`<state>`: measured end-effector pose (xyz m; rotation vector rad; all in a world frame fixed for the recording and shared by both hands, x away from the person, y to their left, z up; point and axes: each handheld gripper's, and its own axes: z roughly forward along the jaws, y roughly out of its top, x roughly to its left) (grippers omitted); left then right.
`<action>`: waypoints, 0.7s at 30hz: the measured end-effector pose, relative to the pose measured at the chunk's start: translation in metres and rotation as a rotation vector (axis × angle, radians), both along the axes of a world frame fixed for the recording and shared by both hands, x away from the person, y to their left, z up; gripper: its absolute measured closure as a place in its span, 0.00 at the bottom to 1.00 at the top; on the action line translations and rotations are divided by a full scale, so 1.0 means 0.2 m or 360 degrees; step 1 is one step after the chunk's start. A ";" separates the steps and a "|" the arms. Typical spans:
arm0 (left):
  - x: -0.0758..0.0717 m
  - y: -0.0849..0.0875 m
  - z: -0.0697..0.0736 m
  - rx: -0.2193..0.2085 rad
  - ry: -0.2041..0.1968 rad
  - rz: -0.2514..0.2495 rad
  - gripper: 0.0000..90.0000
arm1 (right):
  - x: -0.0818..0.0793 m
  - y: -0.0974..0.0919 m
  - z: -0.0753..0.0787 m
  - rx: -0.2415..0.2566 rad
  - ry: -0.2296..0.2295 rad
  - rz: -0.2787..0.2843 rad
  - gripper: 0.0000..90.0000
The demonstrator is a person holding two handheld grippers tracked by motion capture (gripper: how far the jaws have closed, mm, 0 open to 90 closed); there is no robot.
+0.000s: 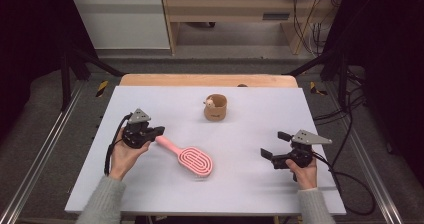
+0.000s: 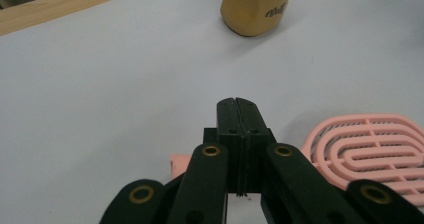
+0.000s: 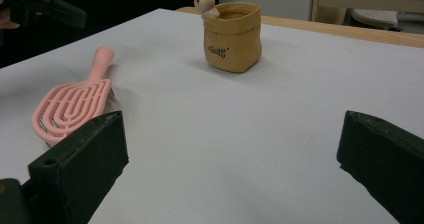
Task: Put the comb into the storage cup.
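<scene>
A pink hairbrush [image 1: 192, 160] lies on the white table top [image 1: 250, 109], its handle pointing left and away. My left gripper [image 1: 160, 130] hovers just over the end of that handle with its jaws pressed together and nothing between them. In the left gripper view the shut jaws [image 2: 237, 104] cover most of the handle [image 2: 179, 163], and the brush head [image 2: 372, 151] shows at the right. My right gripper [image 1: 275, 144] rests open at the right side of the table, away from the brush. In the right gripper view the brush [image 3: 72, 106] lies to the left of its spread jaws.
A tan pouch-shaped cup [image 1: 216, 109] with a small bear figure [image 1: 209, 103] on its rim stands at the far middle of the table. A wooden edge [image 1: 207, 80] runs along the far side. Metal rails flank the table, and cables [image 1: 350, 184] trail at the right.
</scene>
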<state>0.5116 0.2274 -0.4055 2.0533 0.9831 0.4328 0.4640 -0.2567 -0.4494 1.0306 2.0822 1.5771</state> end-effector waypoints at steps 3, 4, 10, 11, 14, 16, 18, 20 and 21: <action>0.02 -0.01 -0.01 0.0037 0.0002 0.0013 1.00 | 0.00 0.00 0.00 0.0001 -0.0001 -0.0001 0.00; 0.03 -0.01 -0.02 0.0060 0.0007 0.0015 1.00 | 0.00 0.00 0.00 0.0002 -0.0001 -0.0002 0.00; 0.07 -0.03 -0.06 0.0105 0.0038 0.0017 1.00 | 0.00 0.00 0.00 0.0000 -0.0002 -0.0002 0.00; 0.07 -0.04 -0.06 0.0109 0.0044 0.0014 1.00 | 0.00 0.00 0.00 0.0001 0.0001 -0.0002 0.00; 0.09 -0.05 -0.09 0.0145 0.0066 0.0002 1.00 | 0.00 0.00 0.00 0.0001 0.0001 -0.0002 0.00; 0.10 -0.06 -0.10 0.0166 0.0084 0.0002 1.00 | 0.00 0.00 0.00 0.0001 0.0000 0.0000 0.00; 0.11 -0.07 -0.12 0.0183 0.0102 0.0001 1.00 | 0.00 0.00 0.00 0.0002 -0.0001 -0.0002 0.00; 0.11 -0.07 -0.13 0.0195 0.0120 0.0001 1.00 | 0.00 0.00 0.00 0.0002 -0.0002 -0.0001 0.00; 0.12 -0.07 -0.13 0.0198 0.0124 0.0004 1.00 | 0.00 0.00 0.00 0.0003 -0.0003 -0.0002 0.00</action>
